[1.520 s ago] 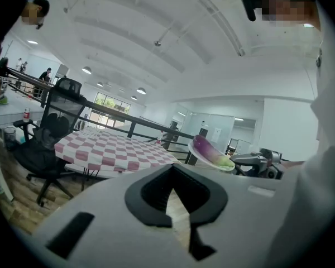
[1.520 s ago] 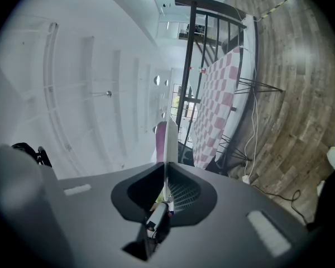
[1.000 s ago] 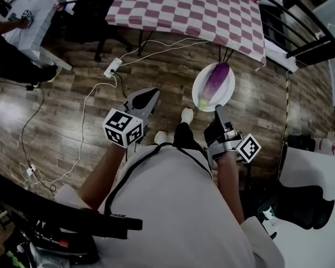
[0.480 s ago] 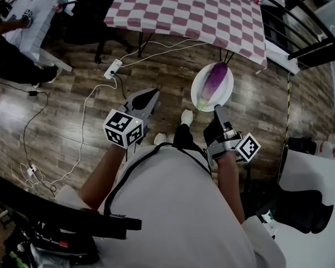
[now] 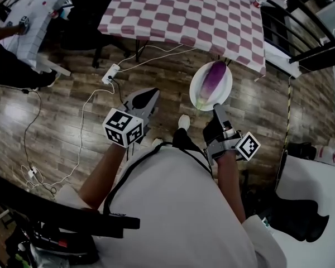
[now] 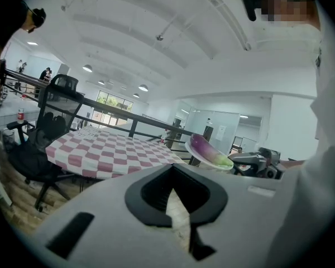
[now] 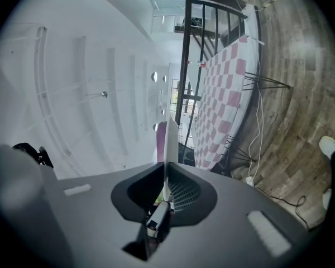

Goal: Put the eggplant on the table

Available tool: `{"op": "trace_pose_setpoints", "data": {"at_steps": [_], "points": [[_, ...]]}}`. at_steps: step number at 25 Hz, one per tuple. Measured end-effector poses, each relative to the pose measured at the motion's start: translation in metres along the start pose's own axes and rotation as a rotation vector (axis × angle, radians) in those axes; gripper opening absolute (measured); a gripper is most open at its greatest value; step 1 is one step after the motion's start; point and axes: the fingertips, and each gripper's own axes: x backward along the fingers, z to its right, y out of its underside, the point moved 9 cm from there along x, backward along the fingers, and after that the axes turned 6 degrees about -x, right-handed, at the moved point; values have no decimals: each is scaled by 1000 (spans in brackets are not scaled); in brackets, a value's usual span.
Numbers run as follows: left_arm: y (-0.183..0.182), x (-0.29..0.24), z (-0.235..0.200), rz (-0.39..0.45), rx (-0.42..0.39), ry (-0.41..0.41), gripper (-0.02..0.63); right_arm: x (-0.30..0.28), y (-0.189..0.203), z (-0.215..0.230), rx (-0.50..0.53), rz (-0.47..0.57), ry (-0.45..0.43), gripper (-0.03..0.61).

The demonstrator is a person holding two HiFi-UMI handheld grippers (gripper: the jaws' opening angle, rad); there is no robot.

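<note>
One plate (image 5: 196,84), pinched at its near rim by the right gripper (image 5: 216,109), carries the eggplant (image 5: 213,78), lengthwise toward the checkered table (image 5: 201,10) just ahead; left gripper (image 5: 150,97) closed, empty.

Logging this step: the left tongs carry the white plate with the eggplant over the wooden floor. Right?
Not quite: the right tongs, not the left tongs, carry the white plate with the eggplant over the wooden floor, as the head view shows.
</note>
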Motion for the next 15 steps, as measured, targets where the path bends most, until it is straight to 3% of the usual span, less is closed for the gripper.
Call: {"op": "trace_pose_setpoints", "data": {"at_steps": [15], "points": [[-48,-112,-3,13,-3,-48,5,-61,-116,-4,-23,-70,-28,32]]}}
